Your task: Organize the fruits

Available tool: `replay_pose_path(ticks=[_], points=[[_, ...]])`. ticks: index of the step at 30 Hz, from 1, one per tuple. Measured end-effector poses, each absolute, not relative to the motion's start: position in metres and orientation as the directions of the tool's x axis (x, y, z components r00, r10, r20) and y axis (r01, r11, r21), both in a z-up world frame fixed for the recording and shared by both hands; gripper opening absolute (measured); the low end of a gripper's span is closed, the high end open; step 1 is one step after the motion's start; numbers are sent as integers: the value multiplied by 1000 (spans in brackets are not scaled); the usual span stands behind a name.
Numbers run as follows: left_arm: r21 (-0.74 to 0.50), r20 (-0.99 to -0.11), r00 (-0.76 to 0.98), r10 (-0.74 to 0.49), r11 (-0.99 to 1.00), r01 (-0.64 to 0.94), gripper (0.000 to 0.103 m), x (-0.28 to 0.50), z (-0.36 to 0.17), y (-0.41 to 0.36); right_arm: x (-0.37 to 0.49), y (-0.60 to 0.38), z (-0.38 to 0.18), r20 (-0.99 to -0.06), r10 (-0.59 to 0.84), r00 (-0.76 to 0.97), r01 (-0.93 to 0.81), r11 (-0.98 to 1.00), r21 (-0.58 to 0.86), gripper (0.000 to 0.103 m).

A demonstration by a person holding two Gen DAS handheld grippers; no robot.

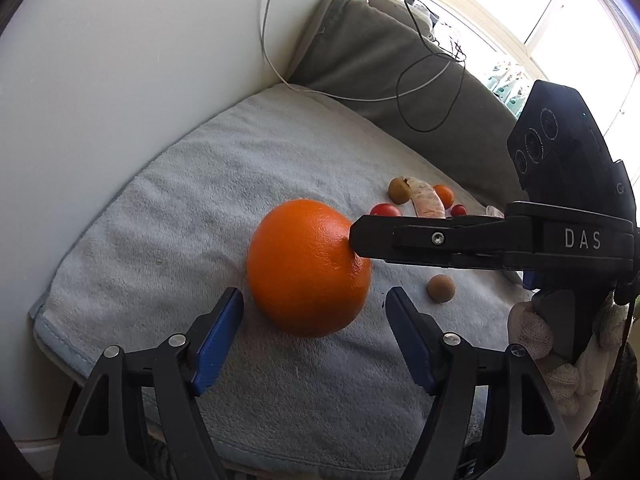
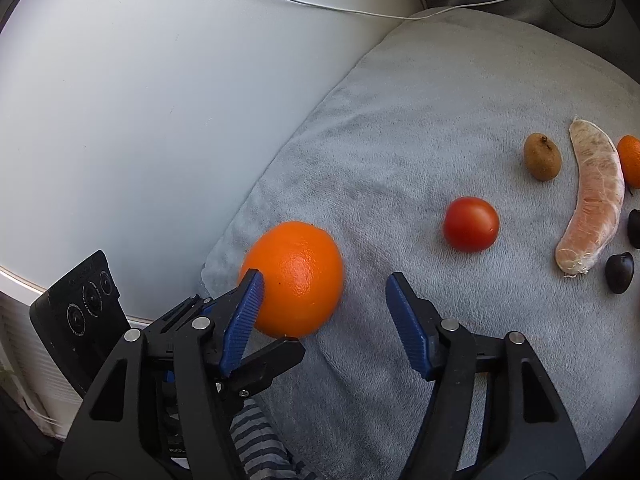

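A big orange (image 1: 308, 268) lies on a grey towel (image 1: 168, 240). My left gripper (image 1: 314, 296) is open, and the orange sits just ahead of its blue pads (image 1: 218, 336) with a gap on each side. My right gripper (image 2: 324, 278) is open too. One of its pads (image 2: 242, 312) touches the orange (image 2: 296, 280), and the other stands apart from it. From the right, its black fingertip (image 1: 356, 240) meets the fruit's side. A left-gripper finger (image 2: 276, 356) shows low beside the orange.
Further out on the towel (image 2: 400, 140) lie a red tomato (image 2: 471, 224), a brown fruit (image 2: 542, 157), a peeled citrus segment (image 2: 592, 200), a small orange fruit (image 2: 630, 158) and dark plums (image 2: 619, 272). Another brown fruit (image 1: 441, 288) lies near the right gripper. White wall left; cables on a grey cushion (image 1: 380, 64).
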State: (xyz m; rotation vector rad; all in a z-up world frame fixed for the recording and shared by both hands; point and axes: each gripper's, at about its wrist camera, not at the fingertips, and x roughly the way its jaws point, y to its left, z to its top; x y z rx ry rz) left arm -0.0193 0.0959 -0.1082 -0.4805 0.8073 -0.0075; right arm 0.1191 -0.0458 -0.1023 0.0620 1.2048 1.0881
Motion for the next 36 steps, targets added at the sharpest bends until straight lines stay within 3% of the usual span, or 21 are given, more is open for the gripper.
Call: replay_pose_path(ticks=[14,36], points=[[-432,-695,689,-207,886,-169,61,-14,-115,103,121,-31,-113,-681,721,-128,-607,486,629,67],[-389,-697,689,-197,912,-132,60,-9,-112,90,117,-32,-114,-666,734,-130,-600,477,642,63]])
